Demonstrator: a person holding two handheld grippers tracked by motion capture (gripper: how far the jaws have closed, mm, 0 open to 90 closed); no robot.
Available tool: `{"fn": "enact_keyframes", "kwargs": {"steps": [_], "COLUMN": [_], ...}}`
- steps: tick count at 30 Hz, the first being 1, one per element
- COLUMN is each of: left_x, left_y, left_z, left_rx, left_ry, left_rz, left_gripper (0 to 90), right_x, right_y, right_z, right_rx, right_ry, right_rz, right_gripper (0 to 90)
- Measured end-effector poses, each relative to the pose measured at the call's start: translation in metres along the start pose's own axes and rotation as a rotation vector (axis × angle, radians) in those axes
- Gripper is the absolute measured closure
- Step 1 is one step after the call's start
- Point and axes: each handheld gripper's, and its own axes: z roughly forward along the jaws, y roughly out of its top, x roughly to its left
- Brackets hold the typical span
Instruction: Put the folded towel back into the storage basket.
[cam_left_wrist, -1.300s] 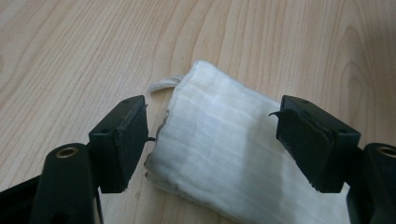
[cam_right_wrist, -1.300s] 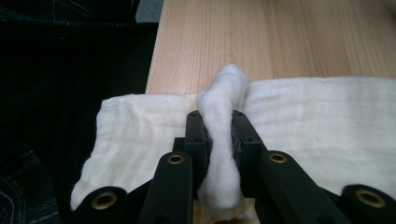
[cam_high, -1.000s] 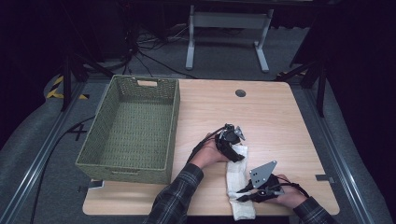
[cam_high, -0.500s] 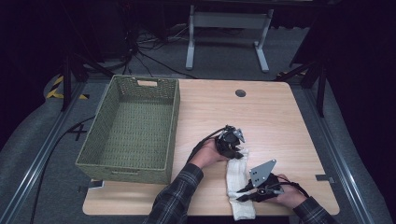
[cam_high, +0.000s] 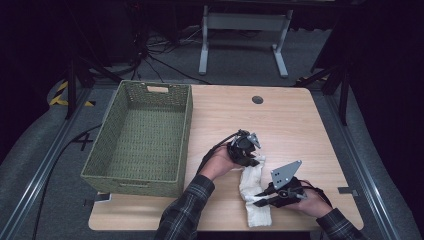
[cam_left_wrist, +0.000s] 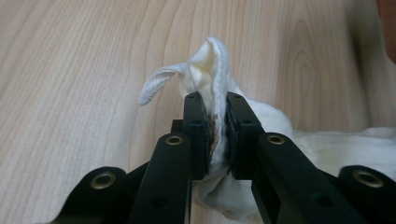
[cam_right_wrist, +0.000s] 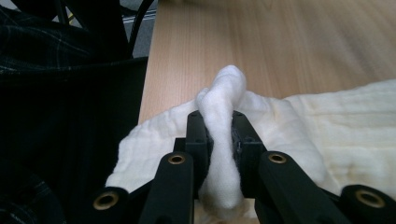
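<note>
A white cloth lies crumpled on the wooden table near its front edge. My left gripper holds the cloth's far end; its jaws have just been closing and now pinch a fold of the cloth between the pads. My right gripper is shut on the near part of the cloth, a bunched ridge squeezed between its jaws. Both hands come in from the bottom of the high view, in plaid sleeves.
A green woven basket stands on the left half of the table, close to my left hand. A small round hole sits near the table's far edge. A metal stand and cables lie on the floor beyond.
My left gripper has closed on the cloth's far end and lifted it a little. The right gripper has kept still with its grip on the cloth.
</note>
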Motion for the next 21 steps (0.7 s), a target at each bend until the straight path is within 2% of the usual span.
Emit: {"fn": "enact_keyframes", "kwargs": {"steps": [5, 9, 10, 14, 15, 21], "left_x": [-0.005, -0.007, -0.007, -0.009, -0.01, -0.011], "left_y": [0.013, 0.024, 0.024, 0.032, 0.035, 0.036], "left_z": [-0.022, -0.04, -0.04, -0.056, -0.065, -0.086], "left_rx": [-0.018, -0.025, -0.025, -0.037, -0.04, -0.051], "left_ry": [0.012, 0.04, 0.04, 0.06, 0.072, 0.085], "left_rz": [0.012, 0.022, 0.022, 0.031, 0.037, 0.042], "left_gripper": [80.8, 80.8, 80.7, 80.8, 80.8, 80.7], "right_x": [-0.002, -0.007, -0.007, -0.014, -0.015, -0.025], "right_y": [0.011, 0.021, 0.021, 0.037, 0.04, 0.057], "right_z": [-0.007, -0.016, -0.016, -0.027, -0.029, -0.038], "right_rx": [-0.007, -0.033, -0.033, -0.046, -0.05, -0.065], "right_ry": [-0.021, -0.029, -0.029, -0.052, -0.054, -0.078], "right_rz": [0.0, 0.0, 0.0, -0.011, -0.015, -0.022], "right_gripper": [81.3, 81.2, 81.2, 81.2, 81.1, 81.1]}}
